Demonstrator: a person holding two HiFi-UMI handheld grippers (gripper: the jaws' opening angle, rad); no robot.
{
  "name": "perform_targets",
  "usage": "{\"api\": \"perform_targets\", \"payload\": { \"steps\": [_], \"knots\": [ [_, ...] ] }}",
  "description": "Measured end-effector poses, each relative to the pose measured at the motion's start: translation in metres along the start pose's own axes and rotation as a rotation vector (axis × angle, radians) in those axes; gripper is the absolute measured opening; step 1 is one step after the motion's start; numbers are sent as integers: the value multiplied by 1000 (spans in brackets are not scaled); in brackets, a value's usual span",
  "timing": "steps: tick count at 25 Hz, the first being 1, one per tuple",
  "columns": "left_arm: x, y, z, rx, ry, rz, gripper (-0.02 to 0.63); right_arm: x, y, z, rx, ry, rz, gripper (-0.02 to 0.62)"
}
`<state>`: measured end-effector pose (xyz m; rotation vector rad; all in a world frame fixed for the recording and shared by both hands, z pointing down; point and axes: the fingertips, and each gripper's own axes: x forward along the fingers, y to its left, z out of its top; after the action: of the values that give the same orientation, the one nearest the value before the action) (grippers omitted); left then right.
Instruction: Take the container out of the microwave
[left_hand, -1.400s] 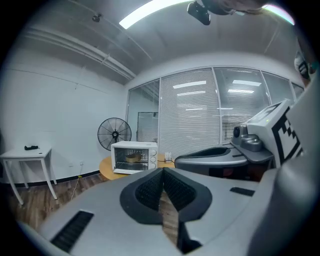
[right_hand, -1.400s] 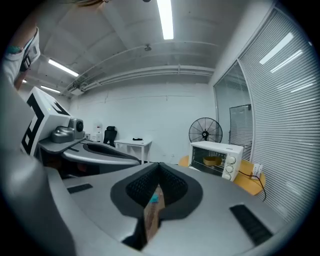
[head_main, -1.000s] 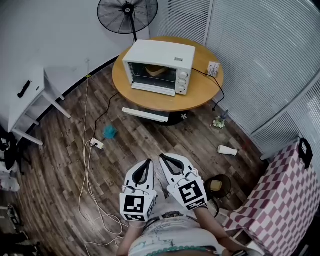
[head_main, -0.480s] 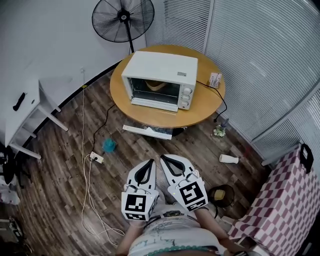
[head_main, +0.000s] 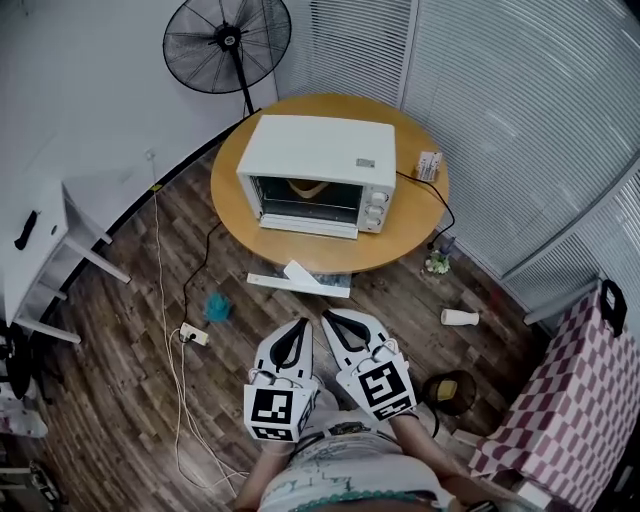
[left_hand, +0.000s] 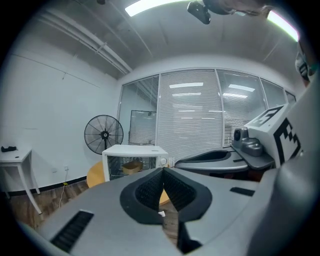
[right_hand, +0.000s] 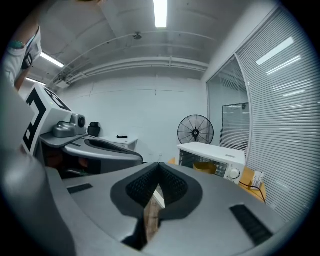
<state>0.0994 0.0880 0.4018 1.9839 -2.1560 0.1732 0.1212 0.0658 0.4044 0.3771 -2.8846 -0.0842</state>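
A white microwave (head_main: 315, 172) stands on a round wooden table (head_main: 410, 215), its glass door closed. Through the glass I make out a tan container (head_main: 307, 187) inside. Both grippers are held low near my body, well short of the table, and point toward it. The left gripper (head_main: 300, 326) is shut and empty, and so is the right gripper (head_main: 328, 318). In the left gripper view the microwave (left_hand: 134, 159) and the container (left_hand: 131, 166) lie beyond the closed left gripper (left_hand: 163, 170). In the right gripper view the microwave (right_hand: 212, 156) sits to the right of the closed right gripper (right_hand: 159, 165).
A standing fan (head_main: 228, 45) is behind the table, and a small box (head_main: 428, 165) lies by the microwave. On the floor are a white board (head_main: 300, 283), a power strip (head_main: 194, 334) with cables, a blue object (head_main: 217, 308) and a fallen cup (head_main: 458, 317). A checked cloth (head_main: 570, 390) is at right, a white side table (head_main: 40, 240) at left.
The table and microwave have drawn nearer in the head view as I walk toward them. Both grippers stay shut and side by side.
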Motion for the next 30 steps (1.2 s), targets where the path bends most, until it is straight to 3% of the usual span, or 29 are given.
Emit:
{"api": "perform_targets", "payload": {
  "steps": [20,30],
  "knots": [
    [22,73,6,2,-12,-34,14,80,10,8,3,21,-19,-6],
    [53,88,8,-3,5,-23,14,109,-19,7,10,20,-1,-6]
  ]
}}
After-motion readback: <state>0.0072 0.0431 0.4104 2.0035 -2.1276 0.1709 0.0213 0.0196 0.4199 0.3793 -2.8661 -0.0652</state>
